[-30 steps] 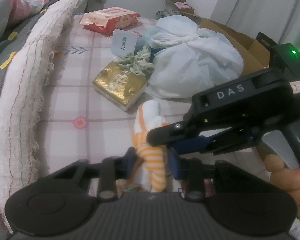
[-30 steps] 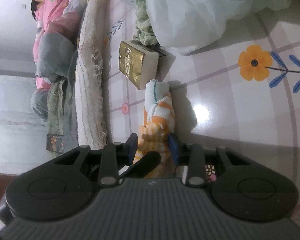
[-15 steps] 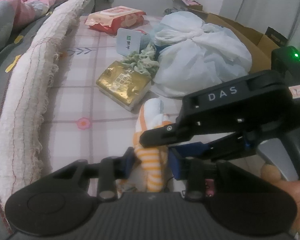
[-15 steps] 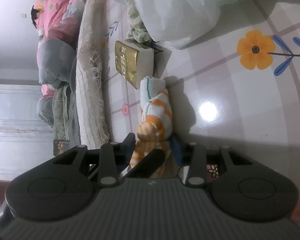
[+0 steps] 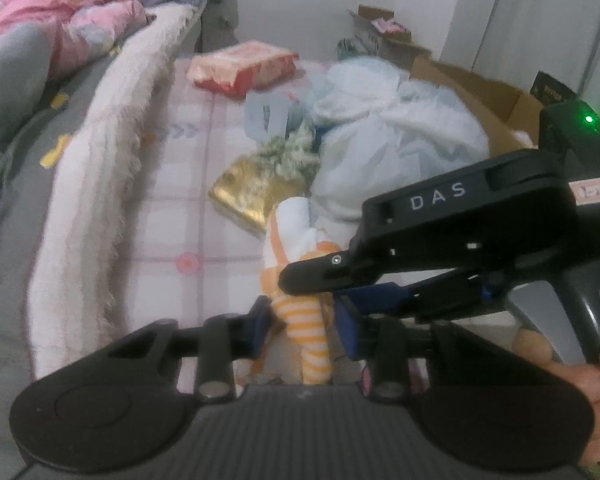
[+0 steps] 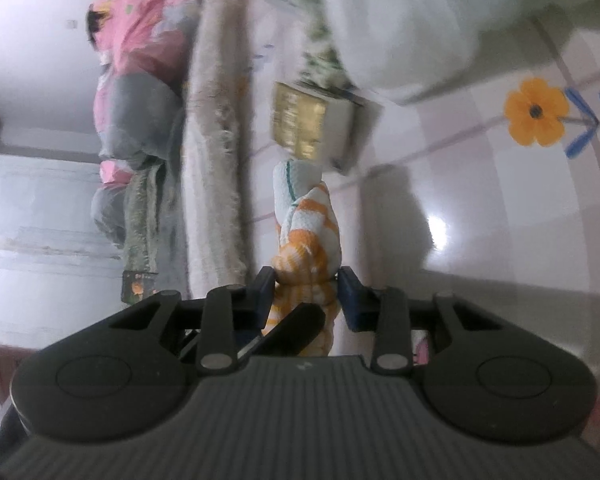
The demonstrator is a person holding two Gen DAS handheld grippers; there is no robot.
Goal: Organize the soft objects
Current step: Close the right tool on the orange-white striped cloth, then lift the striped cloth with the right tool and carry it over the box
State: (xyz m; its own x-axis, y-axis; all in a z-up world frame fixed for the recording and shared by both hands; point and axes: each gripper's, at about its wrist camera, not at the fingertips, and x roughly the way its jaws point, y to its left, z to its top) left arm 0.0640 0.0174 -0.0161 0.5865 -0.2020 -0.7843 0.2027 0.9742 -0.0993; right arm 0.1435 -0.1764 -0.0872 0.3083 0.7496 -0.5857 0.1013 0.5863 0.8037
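Note:
An orange-and-white striped towel [image 5: 300, 280], rolled into a long bundle, is held above the pink checked mat [image 5: 180, 208]. My left gripper [image 5: 302, 326] is shut on its near end. My right gripper [image 6: 306, 294] is shut on the same towel [image 6: 308, 232], and its black body marked DAS [image 5: 460, 232] crosses the left wrist view from the right. The towel's far white end points toward a gold packet [image 5: 252, 192].
A tied white plastic bag [image 5: 388, 144] lies behind the gold packet [image 6: 304, 124]. A red-pink pack [image 5: 240, 66], a cardboard box [image 5: 480, 88] and a fuzzy white blanket edge [image 5: 100, 168] border the mat. Pink bedding [image 5: 60, 8] lies at far left.
Both grippers have lifted and drawn back with the towel, which hangs higher off the mat. The scene now looks blurred from the motion.

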